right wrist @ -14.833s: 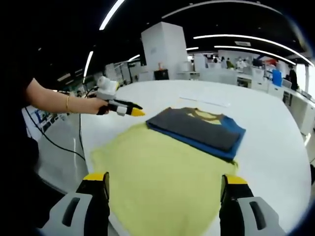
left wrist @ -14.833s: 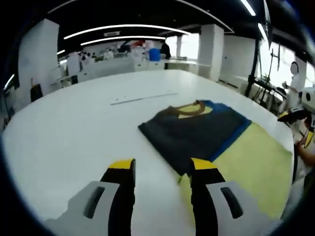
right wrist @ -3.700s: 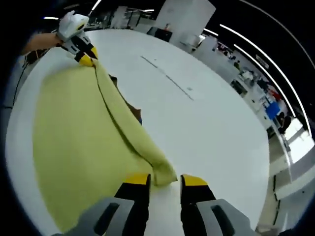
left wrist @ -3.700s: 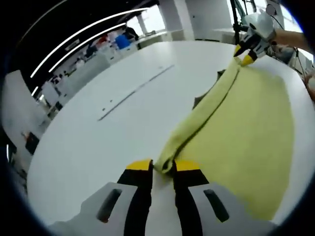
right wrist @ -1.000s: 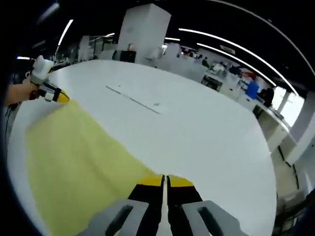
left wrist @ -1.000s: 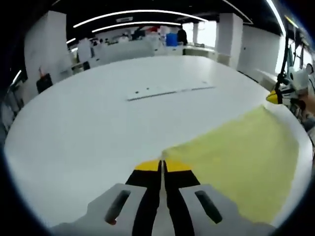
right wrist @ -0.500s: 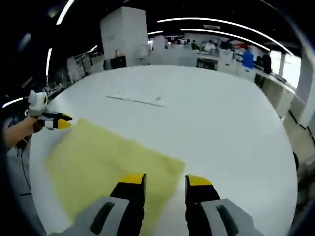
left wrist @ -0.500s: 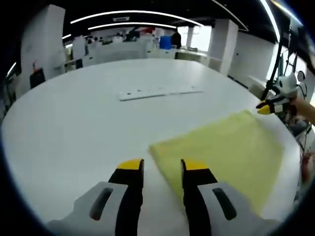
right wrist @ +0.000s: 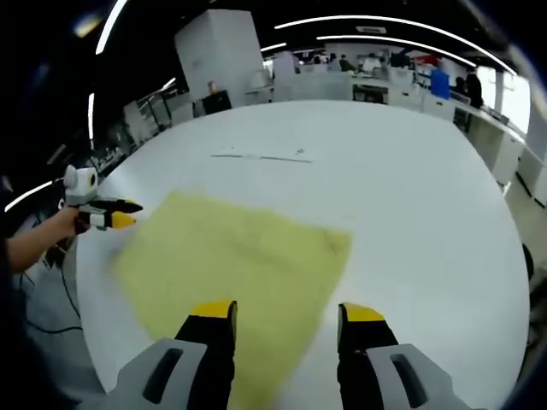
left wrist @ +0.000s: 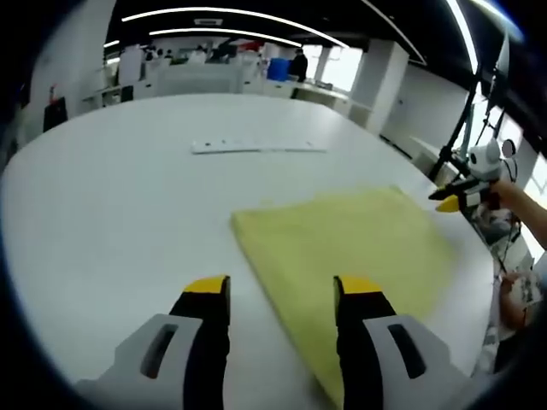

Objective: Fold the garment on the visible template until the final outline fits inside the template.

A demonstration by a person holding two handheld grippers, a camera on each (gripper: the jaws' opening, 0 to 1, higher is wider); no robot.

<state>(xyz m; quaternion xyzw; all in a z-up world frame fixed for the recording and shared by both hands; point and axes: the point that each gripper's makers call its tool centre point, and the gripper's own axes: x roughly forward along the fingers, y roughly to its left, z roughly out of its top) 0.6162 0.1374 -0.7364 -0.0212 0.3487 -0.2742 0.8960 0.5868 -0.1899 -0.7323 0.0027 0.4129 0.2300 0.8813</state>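
A yellow sheet [left wrist: 342, 239] lies flat and folded on the white table [left wrist: 111, 196]. Its near corner sits just ahead of my left gripper [left wrist: 282, 290], which stands open with nothing between its jaws, above the sheet's left edge. In the right gripper view the same yellow sheet [right wrist: 239, 252] spreads out ahead of my right gripper [right wrist: 288, 314], also open and holding nothing. Each gripper is seen from the other's view, held in a hand beyond the sheet's far corner: the right gripper [left wrist: 455, 199] and the left gripper [right wrist: 104, 218]. No dark garment is visible on top of the sheet.
A thin pale strip [left wrist: 256, 147] lies on the table beyond the sheet, seen again as the strip [right wrist: 261, 156] in the right gripper view. A dark stand [left wrist: 453, 141] rises past the table's right edge. Desks and pillars fill the background.
Both grippers were shut on the sheet's corners one second ago; they have opened, let go and drawn back. The sheet now rests flat on the table.
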